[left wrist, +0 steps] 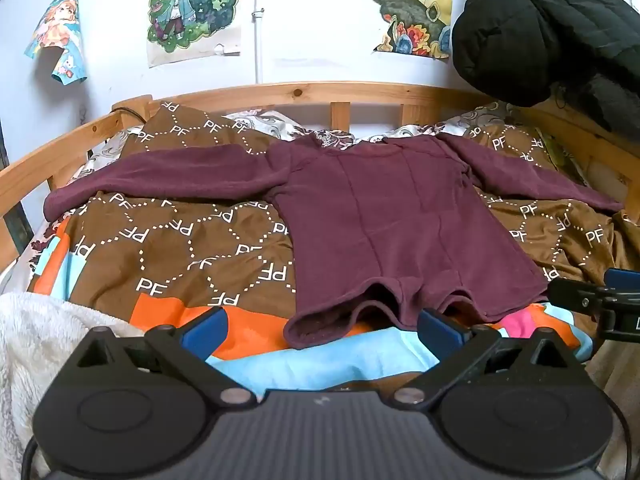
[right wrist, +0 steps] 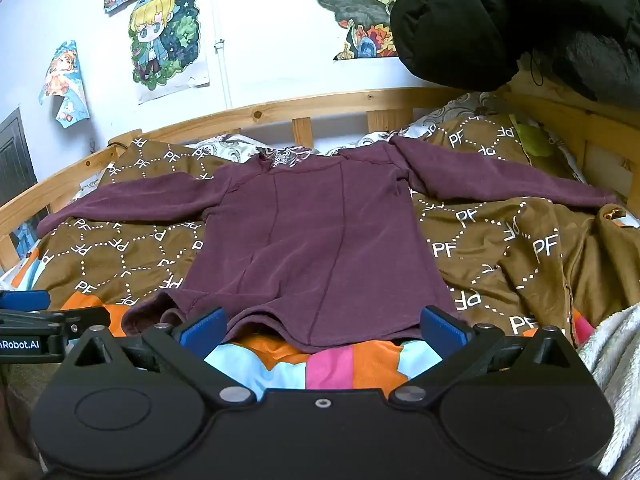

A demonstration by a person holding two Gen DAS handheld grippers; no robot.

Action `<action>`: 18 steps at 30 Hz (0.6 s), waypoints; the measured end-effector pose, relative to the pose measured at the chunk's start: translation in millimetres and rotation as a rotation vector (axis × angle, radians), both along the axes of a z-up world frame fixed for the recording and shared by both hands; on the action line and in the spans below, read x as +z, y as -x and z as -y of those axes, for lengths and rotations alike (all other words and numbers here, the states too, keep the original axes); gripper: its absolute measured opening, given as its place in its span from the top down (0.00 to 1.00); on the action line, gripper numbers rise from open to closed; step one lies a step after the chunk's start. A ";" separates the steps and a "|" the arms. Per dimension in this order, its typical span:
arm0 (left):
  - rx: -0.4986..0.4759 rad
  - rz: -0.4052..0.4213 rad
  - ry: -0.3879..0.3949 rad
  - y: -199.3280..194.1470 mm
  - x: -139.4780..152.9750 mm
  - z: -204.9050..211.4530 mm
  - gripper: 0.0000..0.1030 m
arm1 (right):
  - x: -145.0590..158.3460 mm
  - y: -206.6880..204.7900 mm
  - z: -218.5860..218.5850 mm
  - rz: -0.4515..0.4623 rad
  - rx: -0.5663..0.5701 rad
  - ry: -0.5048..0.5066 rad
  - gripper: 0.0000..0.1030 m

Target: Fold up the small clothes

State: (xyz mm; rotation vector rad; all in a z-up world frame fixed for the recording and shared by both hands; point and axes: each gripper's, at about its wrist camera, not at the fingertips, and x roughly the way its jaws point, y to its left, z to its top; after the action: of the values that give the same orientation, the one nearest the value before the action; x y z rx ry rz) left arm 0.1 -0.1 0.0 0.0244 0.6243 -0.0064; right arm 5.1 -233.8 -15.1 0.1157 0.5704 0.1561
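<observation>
A maroon long-sleeved top point(left wrist: 392, 220) lies flat on the bed, sleeves spread left and right, hem toward me. It also shows in the right wrist view point(right wrist: 312, 240). My left gripper point(left wrist: 322, 330) is open and empty, just in front of the hem's left part. My right gripper point(right wrist: 322, 330) is open and empty, its blue fingertips point(right wrist: 444, 328) at the hem's right part. The right gripper also shows at the right edge of the left wrist view point(left wrist: 592, 300). The left gripper shows at the left edge of the right wrist view point(right wrist: 36, 320).
A brown patterned quilt point(left wrist: 180, 248) with orange and blue patches covers the bed. A wooden bed rail point(left wrist: 320, 92) runs behind. A black jacket point(left wrist: 552, 28) hangs at the upper right. A white fleece blanket point(left wrist: 36, 340) lies at the left front.
</observation>
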 end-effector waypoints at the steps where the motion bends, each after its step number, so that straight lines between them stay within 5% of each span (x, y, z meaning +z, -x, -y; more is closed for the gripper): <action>1: 0.000 0.000 0.000 0.0 0.0 0.1 0.01 | 0.0 0.0 0.1 0.000 0.000 -0.002 0.00; 18: 0.001 0.000 0.002 0.0 0.0 0.0 0.01 | -0.7 -0.2 0.6 -0.004 0.000 -0.006 0.00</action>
State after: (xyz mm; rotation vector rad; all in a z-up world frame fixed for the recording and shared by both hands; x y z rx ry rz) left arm 0.1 -0.1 0.0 0.0226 0.6246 -0.0064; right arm 5.3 -234.3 -15.7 0.1217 0.5742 0.1573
